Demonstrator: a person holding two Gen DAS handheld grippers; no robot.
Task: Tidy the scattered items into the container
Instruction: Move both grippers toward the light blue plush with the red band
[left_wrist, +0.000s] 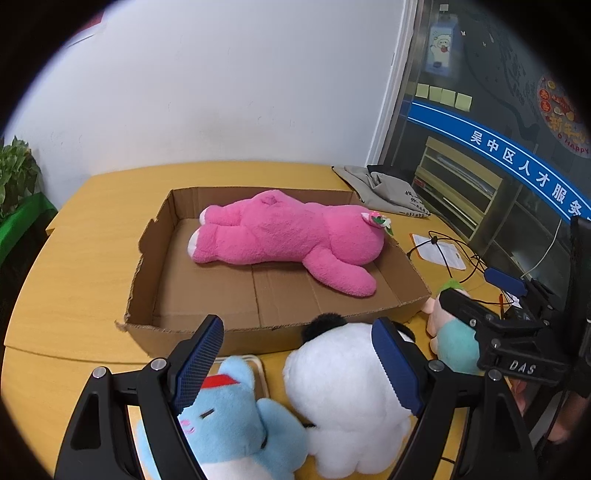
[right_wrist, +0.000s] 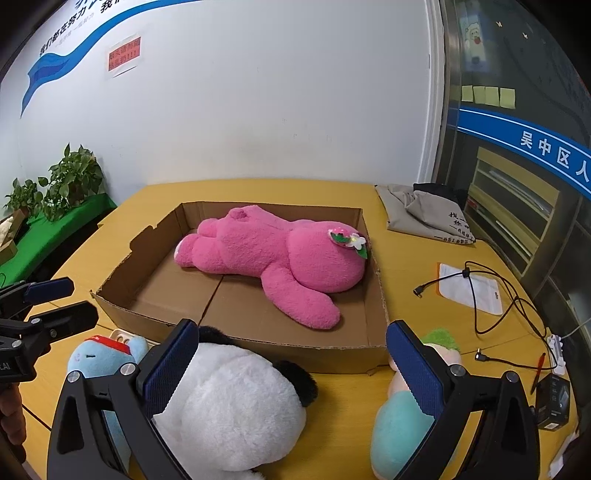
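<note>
While the pink plush bear (right_wrist: 273, 266) is already lying inside the cardboard box (right_wrist: 122, 291), I am seeing 3 toys waiting on the yellow table (right_wrist: 413, 266) just in front of its near wall. My left gripper (left_wrist: 295, 363) is hovering with jaws spread above the blue plush (left_wrist: 229, 417) and the white panda plush (left_wrist: 351, 398); my right gripper (right_wrist: 295, 365) is also spread wide, between the panda and the teal-dressed doll (right_wrist: 402, 417). I am worrying that the grippers are crowding each other and both aiming at the panda. The soft fur is probably slipping from a shallow pinch, and a low carry is risking pushing the thin box wall.
</note>
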